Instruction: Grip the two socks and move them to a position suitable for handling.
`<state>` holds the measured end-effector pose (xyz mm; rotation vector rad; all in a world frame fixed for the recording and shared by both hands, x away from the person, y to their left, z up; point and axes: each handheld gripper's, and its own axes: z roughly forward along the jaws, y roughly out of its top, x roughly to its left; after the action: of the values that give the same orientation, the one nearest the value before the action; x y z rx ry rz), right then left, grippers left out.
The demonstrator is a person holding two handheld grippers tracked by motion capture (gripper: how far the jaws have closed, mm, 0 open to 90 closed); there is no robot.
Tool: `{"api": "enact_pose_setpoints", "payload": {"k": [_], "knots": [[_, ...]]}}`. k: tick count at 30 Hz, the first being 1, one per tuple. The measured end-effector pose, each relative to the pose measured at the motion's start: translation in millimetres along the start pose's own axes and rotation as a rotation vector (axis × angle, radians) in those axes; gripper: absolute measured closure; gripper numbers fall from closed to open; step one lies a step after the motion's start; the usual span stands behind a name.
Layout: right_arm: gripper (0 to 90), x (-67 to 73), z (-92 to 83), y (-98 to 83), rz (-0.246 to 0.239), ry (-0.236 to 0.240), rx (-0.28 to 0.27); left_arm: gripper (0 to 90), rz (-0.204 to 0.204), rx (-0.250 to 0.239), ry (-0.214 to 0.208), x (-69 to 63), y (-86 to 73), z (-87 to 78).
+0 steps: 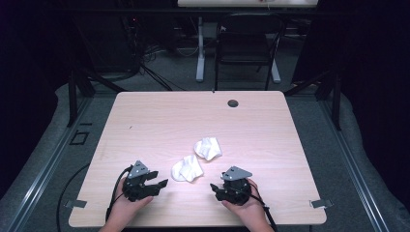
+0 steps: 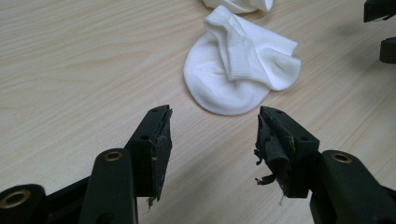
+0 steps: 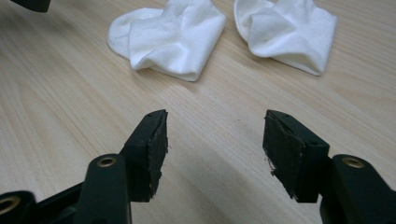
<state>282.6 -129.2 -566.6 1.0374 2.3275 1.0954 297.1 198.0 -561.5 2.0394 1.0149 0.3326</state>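
Two crumpled white socks lie on the light wood table (image 1: 159,121). The nearer sock (image 1: 187,168) (image 2: 240,65) (image 3: 168,37) sits between my two grippers; the farther sock (image 1: 208,148) (image 3: 287,32) lies just beyond it to the right. My left gripper (image 1: 157,184) (image 2: 212,135) rests low near the table's front edge, open, its jaws pointing at the nearer sock with nothing between them. My right gripper (image 1: 214,188) (image 3: 215,140) stands open too, a short way from both socks, holding nothing.
A round cable hole (image 1: 233,103) sits near the table's far edge. Beyond the table stand a dark chair (image 1: 244,43) and a white table leg (image 1: 199,53). Cables trail from both grippers over the front edge.
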Motion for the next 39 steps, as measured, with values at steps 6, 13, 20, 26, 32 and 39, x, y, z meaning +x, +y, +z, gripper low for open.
{"api": "enact_pose_setpoints", "payload": {"k": [6, 13, 20, 26, 32, 39], "knots": [[47.2, -4.9, -0.2, -4.8, 0.052, -0.007, 0.011, 44.3, 0.01, 0.003, -0.02, -4.2, -0.7, 2.8], [54.3, -12.3, -0.4, -5.9, 0.09, -0.013, 0.028, 42.9, 0.037, 0.026, 0.009, -7.8, -1.9, 9.4], [68.2, -10.7, -1.6, -5.0, 0.088, 0.013, 0.046, 44.6, 0.034, 0.009, 0.01, -7.9, -1.7, 5.9], [78.6, -7.8, 0.0, -1.7, 0.084, 0.037, 0.036, 47.6, 0.018, 0.008, 0.033, -5.7, 0.4, 7.6], [85.2, -1.7, 2.4, 9.3, 0.043, 0.043, 0.058, 53.5, 0.016, 0.018, 0.033, -6.1, 2.7, 14.9], [88.7, 3.1, 26.2, 29.3, 0.043, 0.072, 0.06, 52.8, 0.026, 0.037, 0.032, -7.3, 2.2, 20.0]]}}
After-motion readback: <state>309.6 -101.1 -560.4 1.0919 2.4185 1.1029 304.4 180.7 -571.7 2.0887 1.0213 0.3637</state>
